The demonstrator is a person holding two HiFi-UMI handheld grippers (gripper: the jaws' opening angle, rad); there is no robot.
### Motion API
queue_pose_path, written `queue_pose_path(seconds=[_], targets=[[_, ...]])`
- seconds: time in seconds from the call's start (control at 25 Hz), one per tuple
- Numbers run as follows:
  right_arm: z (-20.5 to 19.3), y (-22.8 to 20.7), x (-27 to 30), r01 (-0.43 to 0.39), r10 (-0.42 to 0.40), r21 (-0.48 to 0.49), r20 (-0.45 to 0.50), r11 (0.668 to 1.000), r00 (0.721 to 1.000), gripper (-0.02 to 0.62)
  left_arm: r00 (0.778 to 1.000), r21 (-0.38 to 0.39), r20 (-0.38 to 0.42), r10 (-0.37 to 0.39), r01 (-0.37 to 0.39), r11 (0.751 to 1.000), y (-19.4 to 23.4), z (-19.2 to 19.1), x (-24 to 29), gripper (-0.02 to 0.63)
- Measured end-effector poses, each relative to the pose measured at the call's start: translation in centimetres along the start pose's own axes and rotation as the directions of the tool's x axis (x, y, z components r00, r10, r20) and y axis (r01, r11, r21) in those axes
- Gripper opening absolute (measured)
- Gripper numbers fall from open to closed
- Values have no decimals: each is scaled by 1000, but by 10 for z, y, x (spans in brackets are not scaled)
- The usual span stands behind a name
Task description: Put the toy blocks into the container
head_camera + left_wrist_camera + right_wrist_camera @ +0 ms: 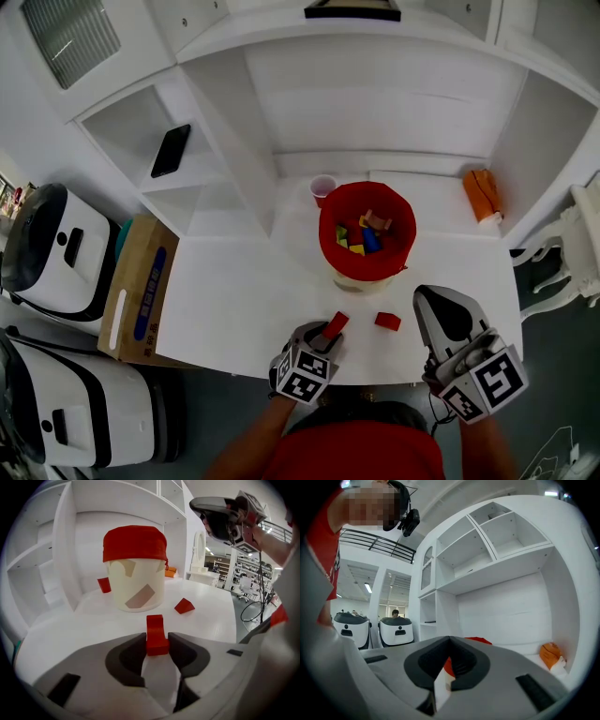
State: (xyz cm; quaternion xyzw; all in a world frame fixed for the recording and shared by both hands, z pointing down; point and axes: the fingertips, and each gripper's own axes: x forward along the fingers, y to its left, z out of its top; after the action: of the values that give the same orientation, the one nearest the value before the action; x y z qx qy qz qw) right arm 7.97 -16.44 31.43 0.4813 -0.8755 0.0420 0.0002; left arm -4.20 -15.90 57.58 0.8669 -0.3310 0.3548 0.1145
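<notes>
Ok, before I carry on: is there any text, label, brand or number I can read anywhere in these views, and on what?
Nothing reads clearly.
Cardboard box, blue strip with white print: too small and blurred to read.
Marker cubes on the left gripper and right gripper: black-and-white square patterns, no letters.
Container: plain tan patches, no print.
Red block: plain.

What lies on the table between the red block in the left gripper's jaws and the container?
Nothing: the left gripper view shows bare table from red block to container; the red wedge lies off to the right.
</notes>
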Motion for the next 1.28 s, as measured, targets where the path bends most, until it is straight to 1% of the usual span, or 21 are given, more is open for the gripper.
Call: queue_pose_path(seconds=[0.12, 0.2, 0.28, 0.36, 0.44, 0.52, 0.68, 0.76, 0.8, 0.88, 1.0, 1.12, 1.28], targets=[[-3, -2, -3, 4, -4, 6, -4, 1000, 1000, -6, 999, -2, 39, 3, -3, 1000, 0, 7, -6, 170], [-6, -3, -4, 5, -5, 10, -7, 1000, 1000, -6, 994, -10, 107, 6, -4, 1000, -1, 21, -17, 170], [-9, -4, -6, 6, -6, 17, -11, 1000, 1000, -6, 979, -26, 204, 10, -5, 1000, -1, 45, -37, 170], [-13, -5, -7, 8, -7, 28, -16, 1000, 1000, -6, 951, -38, 309, 17, -6, 999, -2, 76, -60, 170], [-17, -4, -7, 7, -7, 38, -20, 999, 1000, -6, 914, -35, 404, 24, -11, 999, -2, 108, -83, 170], [-20, -3, -7, 4, -3, 41, -23, 999, 1000, -6, 875, -32, 483, 29, -16, 999, -1, 138, -103, 170], [-23, 0, -6, -7, 8, 44, -28, 999, 1000, -6, 804, -55, 593, 41, -10, 998, 7, 187, -130, 170], [-25, 0, -7, -9, 11, 46, -29, 999, 1000, -6, 779, -62, 626, 44, -6, 998, 12, 208, -134, 170], [-25, -1, -7, -9, 11, 46, -28, 999, 1000, -6, 772, -62, 634, 47, -10, 998, 16, 217, -133, 170], [-24, -2, -8, -8, 9, 46, -26, 999, 1000, -5, 767, -64, 639, 57, -21, 998, 26, 234, -127, 170], [-24, -5, -11, -3, 4, 44, -26, 999, 1000, -6, 772, -82, 630, 82, -39, 996, 43, 252, -113, 170], [-27, -10, -13, 2, -1, 45, -33, 999, 999, -5, 784, -99, 614, 95, -42, 994, 56, 261, -97, 170], [-36, -14, -13, -3, 5, 45, -62, 999, 998, -5, 806, -91, 586, 87, -41, 995, 59, 264, -79, 172]])
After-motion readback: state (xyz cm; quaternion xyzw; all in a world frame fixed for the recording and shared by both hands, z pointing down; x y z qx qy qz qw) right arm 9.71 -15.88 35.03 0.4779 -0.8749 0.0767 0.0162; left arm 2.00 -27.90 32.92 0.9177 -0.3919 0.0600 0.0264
